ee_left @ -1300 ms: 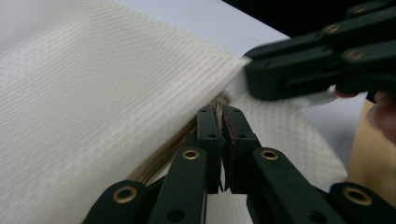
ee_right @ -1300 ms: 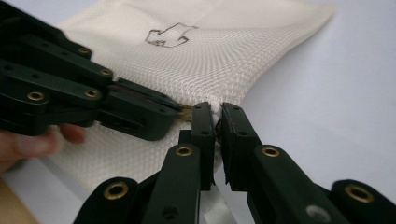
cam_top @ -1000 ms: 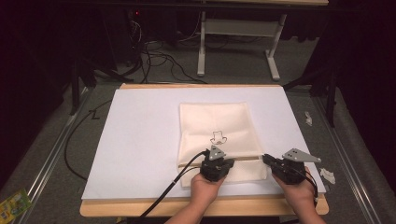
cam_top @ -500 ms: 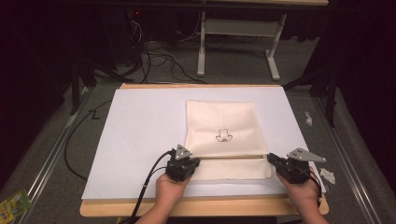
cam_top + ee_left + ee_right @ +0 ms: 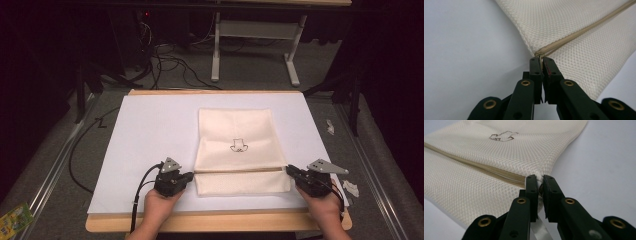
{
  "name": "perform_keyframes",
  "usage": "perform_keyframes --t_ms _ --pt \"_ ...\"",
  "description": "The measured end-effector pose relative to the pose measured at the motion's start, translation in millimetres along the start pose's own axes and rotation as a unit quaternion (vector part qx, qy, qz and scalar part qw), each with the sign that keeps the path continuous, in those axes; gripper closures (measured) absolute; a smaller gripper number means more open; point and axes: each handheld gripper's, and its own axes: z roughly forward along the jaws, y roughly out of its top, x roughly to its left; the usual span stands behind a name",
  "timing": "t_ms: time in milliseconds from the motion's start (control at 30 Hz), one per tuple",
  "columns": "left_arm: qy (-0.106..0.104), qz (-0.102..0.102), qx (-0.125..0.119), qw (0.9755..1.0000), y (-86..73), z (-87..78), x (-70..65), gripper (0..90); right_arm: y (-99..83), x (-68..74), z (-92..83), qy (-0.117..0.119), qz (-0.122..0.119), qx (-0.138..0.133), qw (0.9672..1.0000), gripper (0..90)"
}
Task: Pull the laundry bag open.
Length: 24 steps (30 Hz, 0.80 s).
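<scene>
A cream mesh zip bag (image 5: pixel 235 135) with a small black drawing (image 5: pixel 238 145) lies flat on the white sheet (image 5: pixel 150 130). Its tan zipper (image 5: pixel 240 171) runs across near the front edge. My left gripper (image 5: pixel 189 176) sits at the zipper's left end. In the left gripper view it (image 5: pixel 541 62) is shut on the metal zipper pull (image 5: pixel 540 58). My right gripper (image 5: pixel 290 171) is at the bag's right edge. In the right gripper view it (image 5: pixel 539 182) is shut on the bag's corner (image 5: pixel 539 177), where the zipper (image 5: pixel 486 170) ends.
The sheet covers a wooden tabletop (image 5: pixel 215 222). Small white scraps (image 5: pixel 351 188) lie off the sheet at the right, another piece (image 5: pixel 330 126) farther back. A green packet (image 5: pixel 15 219) is on the floor at the left. Cables and a desk frame (image 5: pixel 255 30) stand behind.
My left gripper has slid left along the zipper line, from about the middle of the bag to its left end. The right gripper has stayed on the right corner.
</scene>
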Motion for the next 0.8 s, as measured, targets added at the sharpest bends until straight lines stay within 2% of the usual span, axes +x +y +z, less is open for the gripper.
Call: perform_keyframes --t_ms 200,233,267,300,367,500,533,567,600,633,667,700,733,767,800 --pt "-0.001 0.013 -0.020 0.9997 1.1 -6.8 2.8 80.9 -4.7 -3.1 1.3 0.007 0.003 0.005 1.0000 78.7" --pt "-0.002 0.014 -0.029 0.9995 1.6 -9.6 4.1 75.5 -4.0 -3.3 0.0 0.013 0.000 0.002 0.9999 74.2" --pt "0.009 0.024 -0.047 0.9986 2.7 -16.7 6.0 71.8 -3.4 -2.8 -1.1 0.019 0.002 -0.002 0.9998 72.1" --pt "0.009 0.024 -0.047 0.9986 2.7 -16.7 6.0 68.3 -3.4 -2.8 -1.1 0.019 0.002 -0.002 0.9998 72.1" --pt "0.024 0.030 -0.062 0.9973 4.1 -24.8 7.9 65.1 -1.4 -3.1 -4.3 0.022 -0.004 -0.014 0.9997 65.8" --pt "0.066 0.049 -0.094 0.9922 7.4 -43.7 16.9 50.4 0.8 -9.0 -12.3 0.009 0.005 -0.034 0.9994 51.9" --pt "0.082 0.058 -0.099 0.9901 8.2 -50.3 22.0 46.5 0.6 -12.5 -14.2 0.004 0.009 -0.037 0.9993 47.2" --pt "0.101 0.065 -0.100 0.9877 7.8 -58.6 31.3 38.8 -0.9 -21.4 -18.0 -0.011 0.017 -0.040 0.9990 39.6" --pt "0.101 0.065 -0.100 0.9877 7.8 -58.6 31.3 34.4 -0.9 -21.4 -18.0 -0.011 0.017 -0.040 0.9990 39.6" --pt "0.104 0.063 -0.092 0.9882 6.3 -62.5 37.7 34.4 -2.2 -26.9 -20.1 -0.023 0.020 -0.043 0.9986 35.9" --pt "0.116 0.069 -0.077 0.9879 2.9 -66.9 45.7 27.1 -3.9 -32.8 -22.6 -0.034 0.025 -0.046 0.9981 32.4" --pt "0.129 0.078 -0.071 0.9861 0.1 -69.8 50.3 22.4 -6.4 -41.0 -25.5 -0.048 0.028 -0.052 0.9971 28.9" --pt "0.148 0.084 -0.065 0.9832 -3.9 -74.3 56.4 17.5 -10.1 -52.6 -29.2 -0.072 0.037 -0.055 0.9952 22.0" --pt "0.158 0.078 -0.067 0.9820 -7.4 -79.5 63.1 17.5 -10.1 -52.6 -29.2 -0.072 0.037 -0.055 0.9952 22.0" --pt "0.163 0.062 -0.075 0.9819 -10.1 -84.9 69.8 16.0 -11.8 -58.9 -30.5 -0.083 0.045 -0.055 0.9940 19.2"
